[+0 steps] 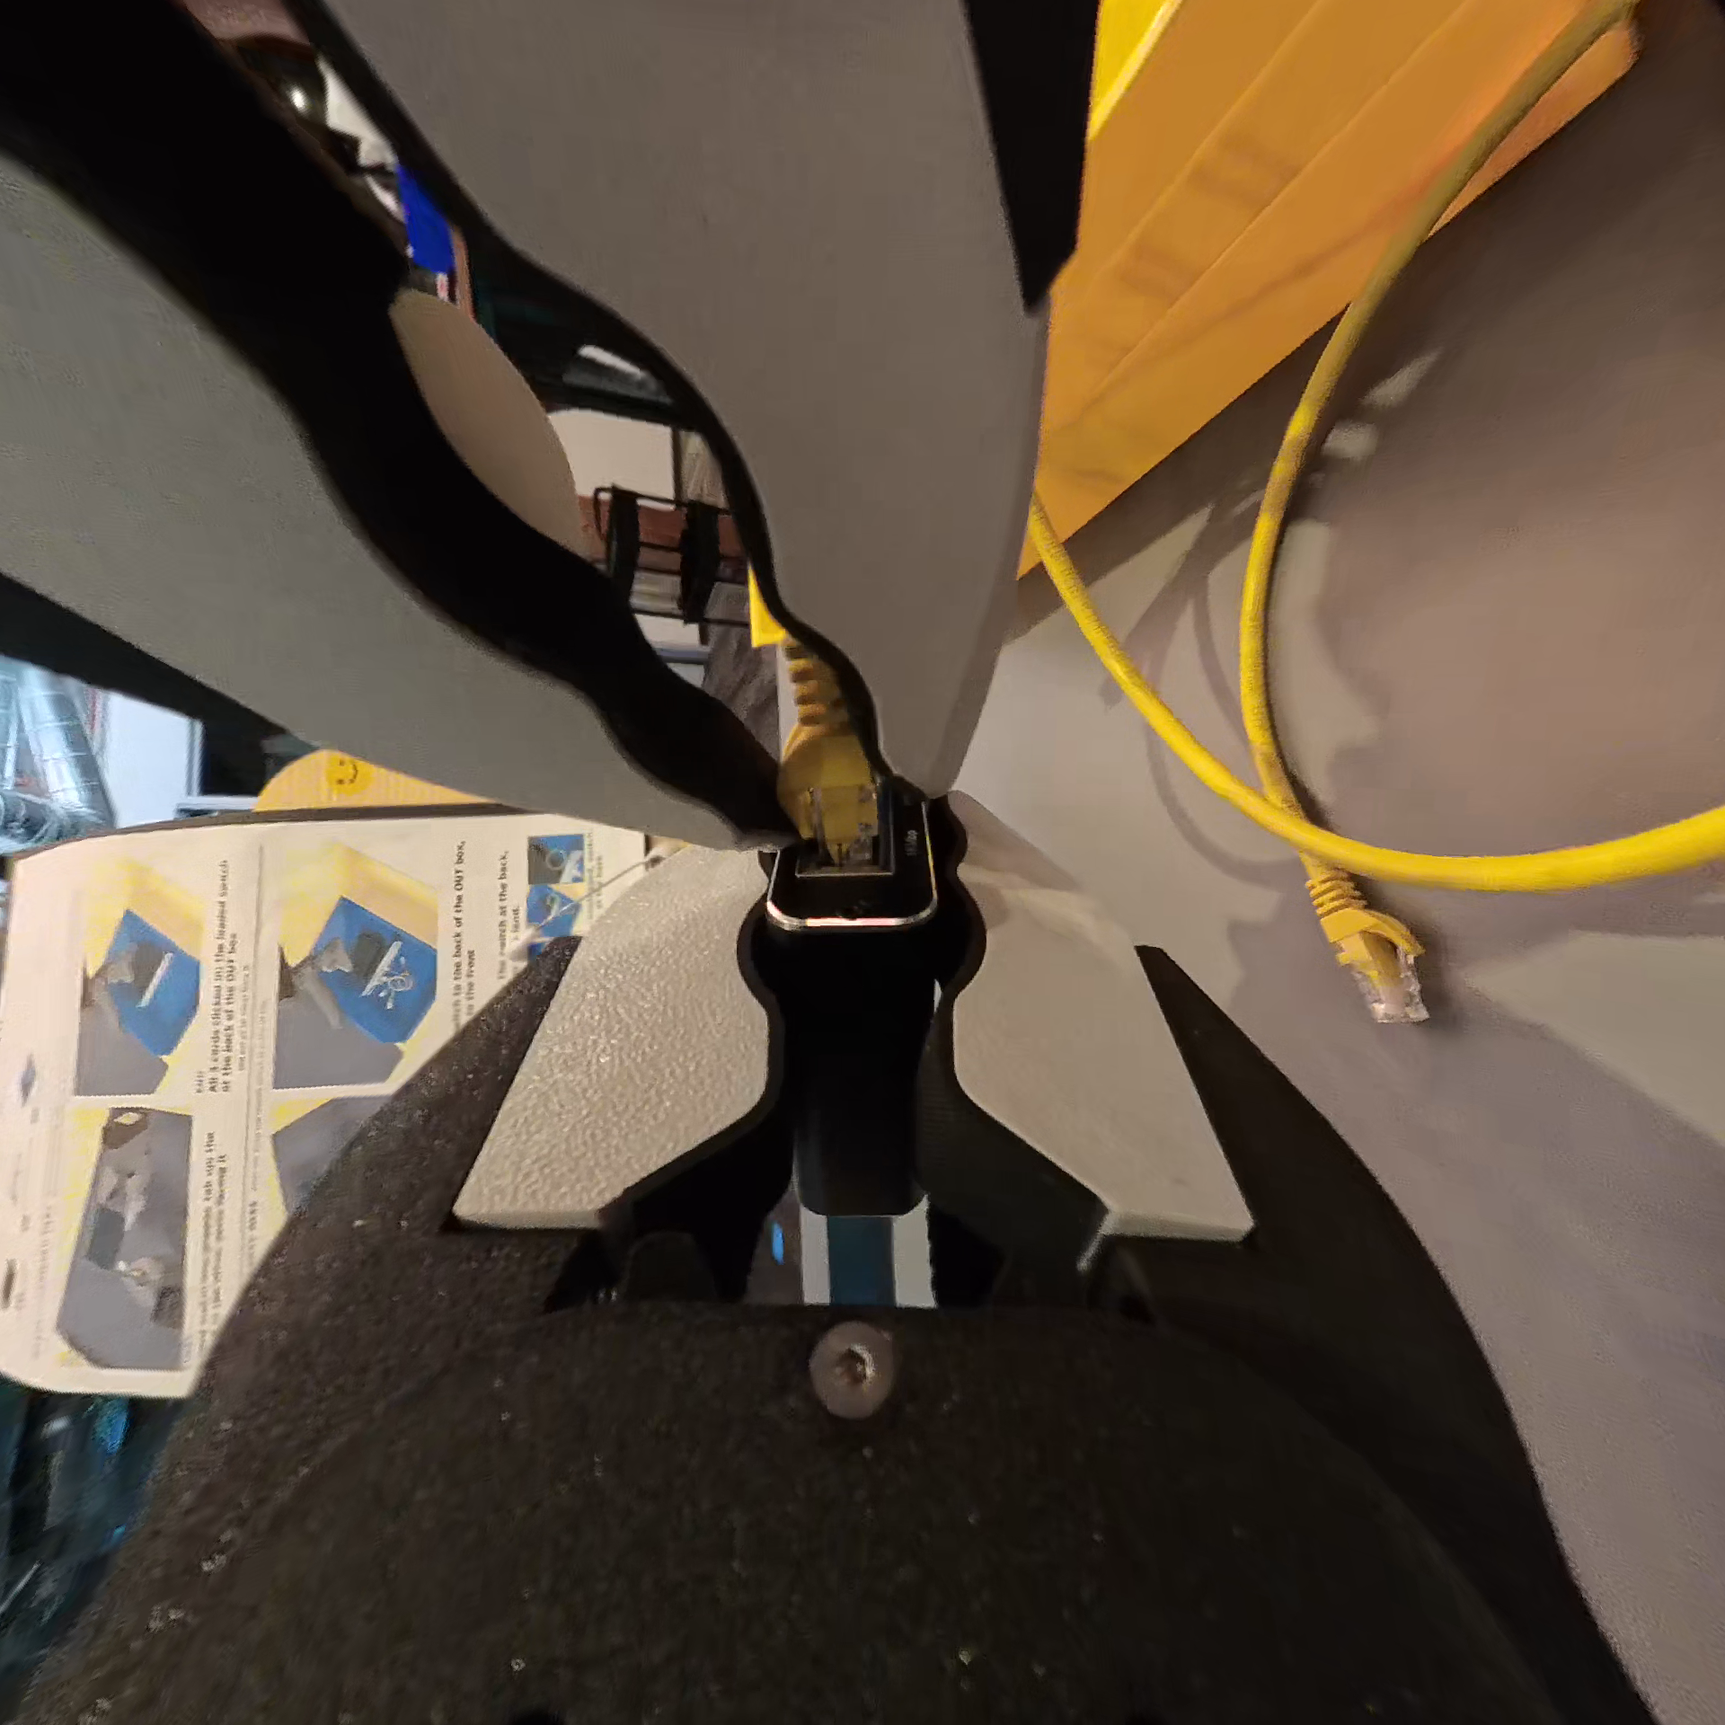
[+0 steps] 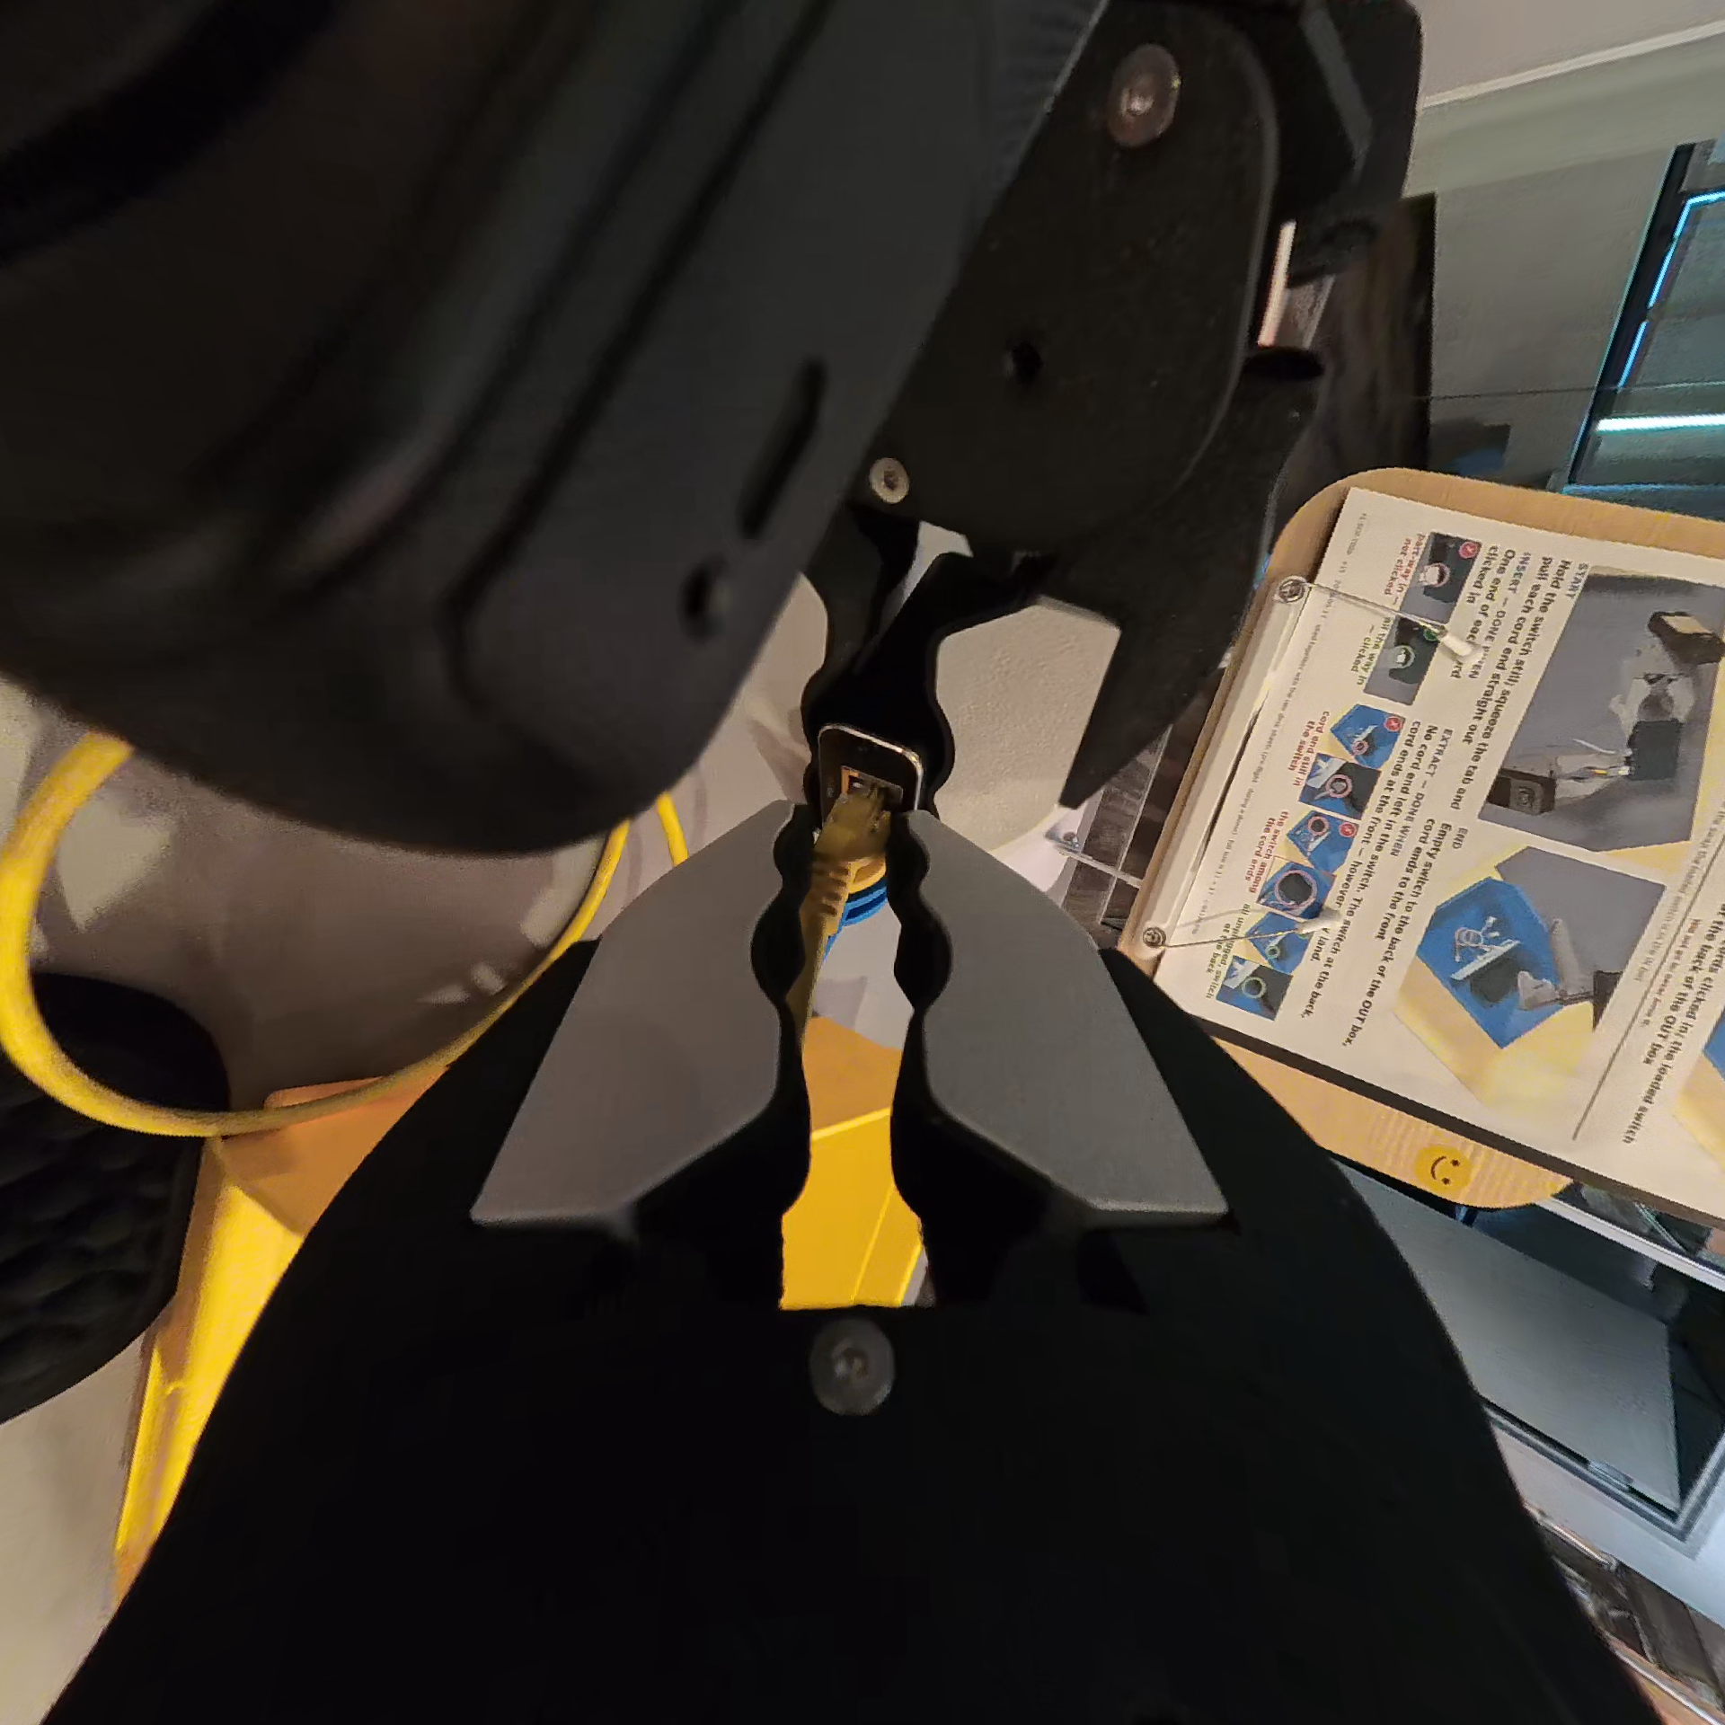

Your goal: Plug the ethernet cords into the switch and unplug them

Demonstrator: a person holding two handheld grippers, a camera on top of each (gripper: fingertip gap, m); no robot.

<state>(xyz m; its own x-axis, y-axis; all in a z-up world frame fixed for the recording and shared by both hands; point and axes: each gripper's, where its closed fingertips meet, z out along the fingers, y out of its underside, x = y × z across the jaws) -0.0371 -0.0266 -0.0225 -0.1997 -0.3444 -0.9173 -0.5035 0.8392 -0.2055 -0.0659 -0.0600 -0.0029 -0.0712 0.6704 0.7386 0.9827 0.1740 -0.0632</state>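
Two hand-held tools meet nose to nose above a grey tabletop [image 1: 1400, 653]. The left tool [image 1: 854, 896] is clamped on a small black switch [image 1: 849, 891], its fingers [image 1: 653, 1008] pressing the narrow body from both sides so that the port end faces away from the camera. The right tool [image 2: 851, 831] is closed on the yellow plug [image 2: 854, 821] of an ethernet cord [image 2: 812, 943], with a fingertip on either side of the plug.

The step in hand looks like seating or freeing this plug at the switch's port. The plug's clear tip sits at the mouth of the port, seemingly part way in. Whether it is going in or coming out cannot be judged from this moment. If plugging, the next move calls for a straight push along the port's axis while the left tool holds the switch steady. If unplugging, the latch tab needs pressing before a straight pull.

A second yellow plug [image 1: 1377, 961] lies loose on the tabletop to the right, well apart from the switch, its cord looping up past a yellow box [image 1: 1260, 280]. An instruction sheet [image 2: 1493, 793] on a board stands nearby.

Hard to make out: how deep the plug sits, whether its latch has caught, and how many ports the switch has. The bulky black body of the left tool fills the upper right wrist view, and the person's hands are not seen.
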